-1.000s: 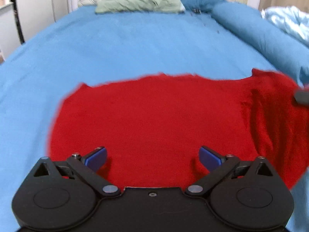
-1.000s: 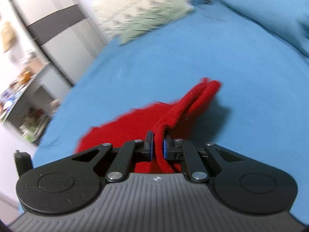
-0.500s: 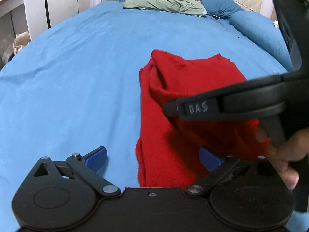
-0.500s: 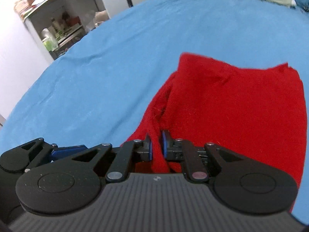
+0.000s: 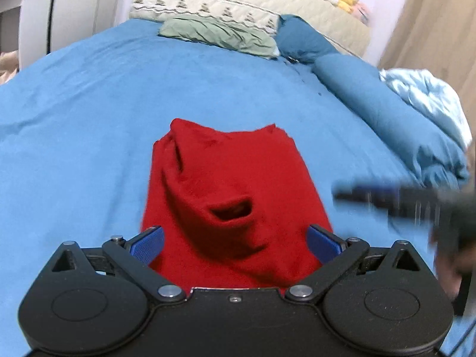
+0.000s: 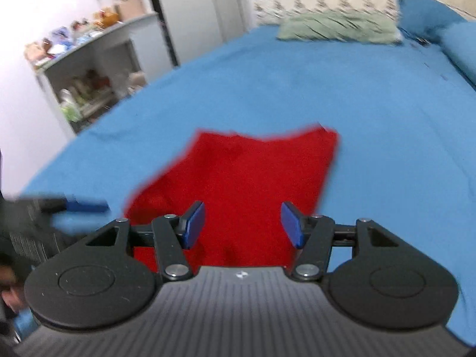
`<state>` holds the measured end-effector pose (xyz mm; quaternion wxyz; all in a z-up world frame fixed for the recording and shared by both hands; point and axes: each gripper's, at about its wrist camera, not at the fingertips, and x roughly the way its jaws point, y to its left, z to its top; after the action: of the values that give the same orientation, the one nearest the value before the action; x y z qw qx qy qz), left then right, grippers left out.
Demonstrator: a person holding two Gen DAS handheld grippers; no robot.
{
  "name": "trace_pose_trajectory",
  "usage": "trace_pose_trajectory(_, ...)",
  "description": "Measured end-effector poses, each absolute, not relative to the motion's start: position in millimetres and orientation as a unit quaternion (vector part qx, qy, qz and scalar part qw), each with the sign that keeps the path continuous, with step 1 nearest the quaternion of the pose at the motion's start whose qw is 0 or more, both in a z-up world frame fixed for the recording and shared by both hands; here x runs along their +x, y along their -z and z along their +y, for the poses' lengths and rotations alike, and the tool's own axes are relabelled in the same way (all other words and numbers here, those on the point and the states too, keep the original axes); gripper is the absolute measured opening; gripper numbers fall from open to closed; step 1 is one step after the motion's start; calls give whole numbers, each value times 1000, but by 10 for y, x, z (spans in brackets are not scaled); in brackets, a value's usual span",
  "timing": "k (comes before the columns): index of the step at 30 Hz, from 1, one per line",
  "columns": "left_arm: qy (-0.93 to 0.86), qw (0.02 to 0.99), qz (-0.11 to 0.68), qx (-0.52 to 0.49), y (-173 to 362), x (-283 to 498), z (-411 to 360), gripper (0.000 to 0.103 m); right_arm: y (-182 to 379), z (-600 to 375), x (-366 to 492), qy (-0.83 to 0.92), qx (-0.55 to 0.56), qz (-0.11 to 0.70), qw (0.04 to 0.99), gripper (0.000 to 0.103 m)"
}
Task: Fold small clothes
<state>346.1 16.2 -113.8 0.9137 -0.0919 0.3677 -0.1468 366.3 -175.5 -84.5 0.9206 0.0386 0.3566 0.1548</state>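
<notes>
A small red knit garment (image 5: 232, 184) lies folded over itself on the blue bed sheet (image 5: 89, 113), with a dark pocket-like opening in its near fold. My left gripper (image 5: 235, 242) hovers open over its near edge, nothing pinched between the blue pads. In the right wrist view the same red garment (image 6: 255, 172) lies below my right gripper (image 6: 242, 224), whose jaws are opening; the cloth lies beneath them, not pressed. The right gripper also shows blurred at the right edge of the left wrist view (image 5: 386, 196).
A green pillow (image 5: 217, 34) and a patterned cream headboard cover (image 5: 238, 3) lie at the bed's far end. A rolled blue duvet (image 5: 386, 113) and pale blue bedding (image 5: 425, 95) run along the right. Grey shelves with clutter (image 6: 86, 71) stand left of the bed.
The right gripper carried a flap of the red garment across, laid it over, and let go; its jaws have spread. The garment went from spread flat to a narrow fold. The left gripper stayed open.
</notes>
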Motion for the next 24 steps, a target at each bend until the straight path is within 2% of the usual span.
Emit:
trace_pose_trajectory(2,134,912,373,-104,1148,3527,82,100,1073,-1782,3509,-147,48,369,916,72)
trace_pose_trajectory(5,116,904,391,-131,1188,3636,41,91,1317,-1889,3156,-144,53,380,912,72)
trace_pose_trajectory(7,102,899,400,-147,1237,3674,40,79,1459,-1775,3065,-142,53,382,911,72)
trace_pose_trajectory(9,95,894,406,-164,1280,3713,73,72,1570,-1648,3002,-141,43,381,913,73)
trace_pose_trajectory(11,91,891,409,-177,1307,3721,130,68,1648,-1552,2965,-139,24,376,916,74)
trace_pose_trajectory(13,90,889,411,-183,1309,3711,163,57,1705,-1470,2945,-133,4,372,919,74)
trace_pose_trajectory(16,80,890,410,-183,1307,3692,225,46,1774,-1428,2951,-117,1,358,926,74)
trace_pose_trajectory(24,48,886,429,-170,1446,3543,644,44,1787,-1620,2941,-79,58,340,935,74)
